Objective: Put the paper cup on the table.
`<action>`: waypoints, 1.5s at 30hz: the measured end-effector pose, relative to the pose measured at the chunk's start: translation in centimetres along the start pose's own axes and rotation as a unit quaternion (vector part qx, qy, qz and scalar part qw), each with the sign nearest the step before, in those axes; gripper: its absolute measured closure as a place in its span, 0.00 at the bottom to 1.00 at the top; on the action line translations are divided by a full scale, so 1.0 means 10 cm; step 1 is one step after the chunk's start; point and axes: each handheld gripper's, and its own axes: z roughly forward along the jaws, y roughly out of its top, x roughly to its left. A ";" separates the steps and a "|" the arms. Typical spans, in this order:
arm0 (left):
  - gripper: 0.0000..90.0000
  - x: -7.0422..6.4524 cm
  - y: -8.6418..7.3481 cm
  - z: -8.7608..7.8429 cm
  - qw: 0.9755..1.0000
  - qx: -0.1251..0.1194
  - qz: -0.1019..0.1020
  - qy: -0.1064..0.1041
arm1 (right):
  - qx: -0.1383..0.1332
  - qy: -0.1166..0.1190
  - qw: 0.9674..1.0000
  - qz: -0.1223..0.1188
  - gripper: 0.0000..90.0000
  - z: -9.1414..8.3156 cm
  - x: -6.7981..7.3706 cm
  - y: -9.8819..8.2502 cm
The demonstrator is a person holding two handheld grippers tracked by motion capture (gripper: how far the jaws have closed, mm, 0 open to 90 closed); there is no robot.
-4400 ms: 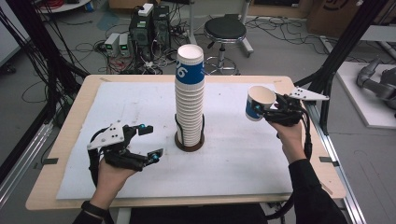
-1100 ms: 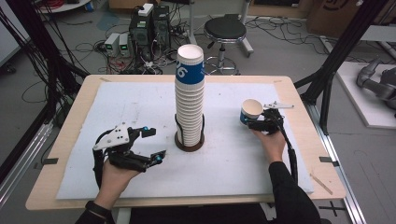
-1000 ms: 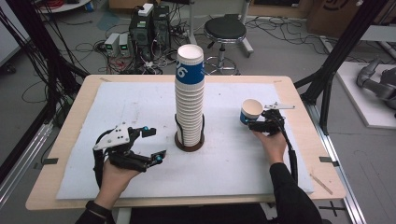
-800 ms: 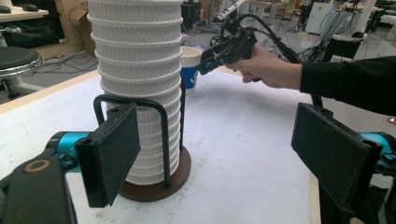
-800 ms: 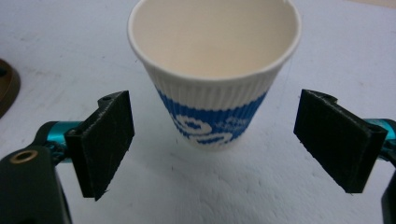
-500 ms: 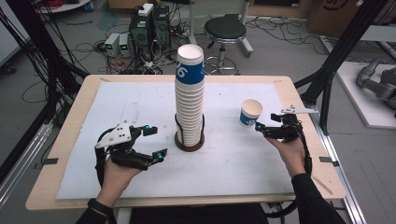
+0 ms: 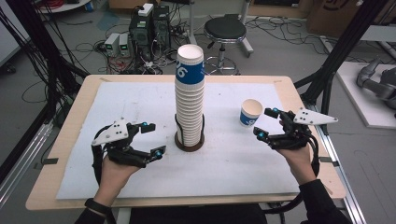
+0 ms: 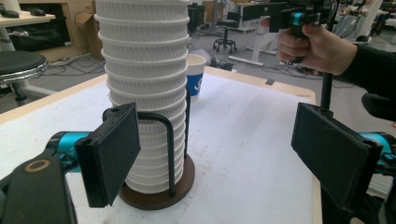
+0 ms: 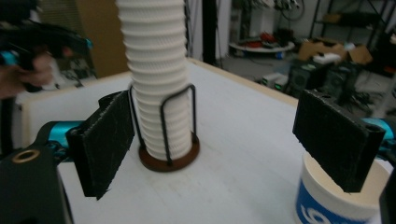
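— Cluttered workshop all round: a stool [image 7: 225,29] and computer boxes [image 7: 149,21] on the floor behind a wooden tabletop [image 7: 74,116] with a white mat [image 7: 140,102] over it. What stands on it?

— A tall stack of paper cups [image 7: 189,93] in a wire holder on a round brown base [image 7: 188,142], near the middle. A single cup [image 7: 251,112], white with a blue band, stands upright on the mat to the right of the stack, well apart from it.

— And the right gripper [image 7: 269,122]?

— Its fingers are spread wide with nothing between them; the cup sits just beside them, untouched.

— The left gripper [image 7: 154,138]?

— Near the stack's base, on its left, fingers apart and holding nothing. In the left gripper view the stack rises beyond the gap between them.
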 end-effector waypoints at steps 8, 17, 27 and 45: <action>0.17 -0.01 0.19 0.08 1.000 0.005 0.010 -0.018 | -0.020 0.030 0.999 -0.001 0.14 0.01 0.04 0.10; 0.17 -0.04 0.30 0.10 0.999 -0.006 0.017 -0.033 | -0.006 0.040 0.999 -0.014 0.14 0.04 0.11 0.13; 0.17 -0.01 0.29 0.09 0.999 -0.010 0.013 -0.034 | -0.016 0.034 0.999 -0.023 0.14 0.00 0.19 0.16; 0.18 0.03 0.26 0.09 1.000 -0.007 0.009 -0.029 | -0.025 0.023 0.999 -0.020 0.14 -0.01 0.18 0.15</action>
